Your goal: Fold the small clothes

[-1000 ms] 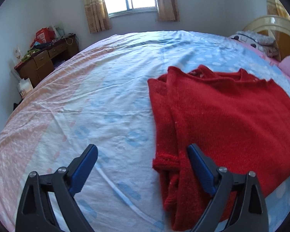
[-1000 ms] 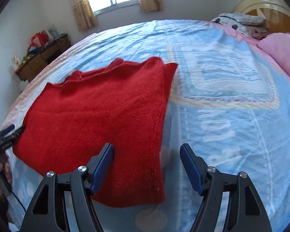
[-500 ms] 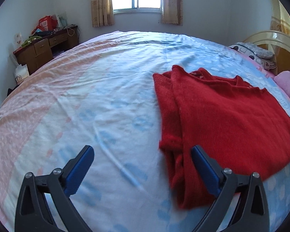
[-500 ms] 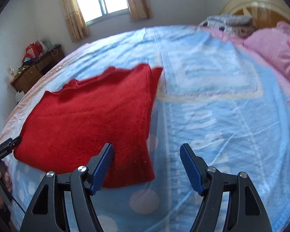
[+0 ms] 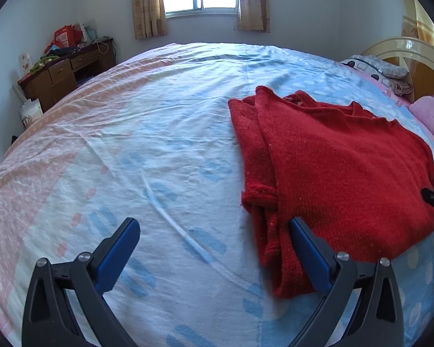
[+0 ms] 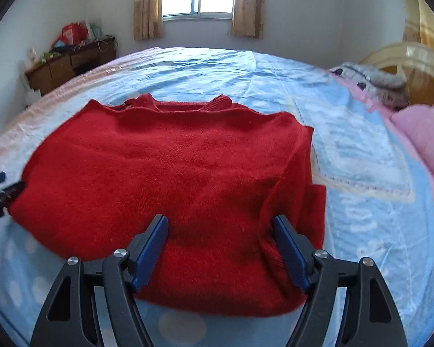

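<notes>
Cluttered brown wooden desk sits by the far wall, pink pillow off to the side. The red knit sweater, sleeves folded in, lies flat on the blue-and-pink bedsheet. Left gripper and right gripper are both spread wide, holding nothing.
</notes>
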Available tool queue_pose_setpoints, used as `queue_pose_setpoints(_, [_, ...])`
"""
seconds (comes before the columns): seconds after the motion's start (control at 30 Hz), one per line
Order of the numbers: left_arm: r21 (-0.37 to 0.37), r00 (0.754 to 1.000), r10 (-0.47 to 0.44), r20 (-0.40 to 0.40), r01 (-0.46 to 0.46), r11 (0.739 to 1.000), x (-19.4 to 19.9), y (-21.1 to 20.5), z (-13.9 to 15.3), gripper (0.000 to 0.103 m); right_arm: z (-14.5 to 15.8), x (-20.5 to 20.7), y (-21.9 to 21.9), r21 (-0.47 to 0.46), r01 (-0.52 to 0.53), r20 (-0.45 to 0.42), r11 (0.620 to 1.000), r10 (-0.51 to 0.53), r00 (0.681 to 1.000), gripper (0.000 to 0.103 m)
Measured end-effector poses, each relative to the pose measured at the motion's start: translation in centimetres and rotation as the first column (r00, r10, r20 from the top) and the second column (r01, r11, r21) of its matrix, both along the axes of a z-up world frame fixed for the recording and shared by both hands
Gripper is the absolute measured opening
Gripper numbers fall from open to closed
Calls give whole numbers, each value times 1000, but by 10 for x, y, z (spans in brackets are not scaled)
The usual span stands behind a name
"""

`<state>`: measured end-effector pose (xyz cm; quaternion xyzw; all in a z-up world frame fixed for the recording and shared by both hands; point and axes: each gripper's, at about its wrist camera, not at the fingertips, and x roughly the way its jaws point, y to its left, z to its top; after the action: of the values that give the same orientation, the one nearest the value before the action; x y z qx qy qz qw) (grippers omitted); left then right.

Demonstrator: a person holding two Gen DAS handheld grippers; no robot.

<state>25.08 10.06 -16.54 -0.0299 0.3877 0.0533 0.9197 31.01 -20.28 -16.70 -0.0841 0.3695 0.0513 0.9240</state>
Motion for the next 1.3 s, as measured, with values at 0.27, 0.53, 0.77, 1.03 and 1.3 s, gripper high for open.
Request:
queue_pose_setpoints(0.27, [-40, 1000, -10, -13, 10, 999, 2, 3, -1, 103, 12, -14, -16, 12, 59, -2, 998, -59, 998, 76])
queue_pose_setpoints(0.53, [-76, 1000, -11, -18, 10, 997, 2, 6, -3, 103, 23, -33, -68, 65, 219, -13, 974, -219, 976, 76])
queue_pose_setpoints(0.77, [-83, 1000, -10, -16, 8, 996, 1, 8, -3, 103, 42, -46, -32, 152, 24, 81, 988, -37, 996, 76])
queue_pose_setpoints(1.03, [-92, 999, -35, -9, 34, 995, -3, 13, 1, 103, 5, -22, -45, 186, 56, -55, 981, -47, 997, 75])
queue_pose_setpoints(1.3, [-53, 997, 1, 82, 3, 999, -13, 51, 23, 103, 46, -49, -4, 45, -35, 105, 998, 30, 994, 75])
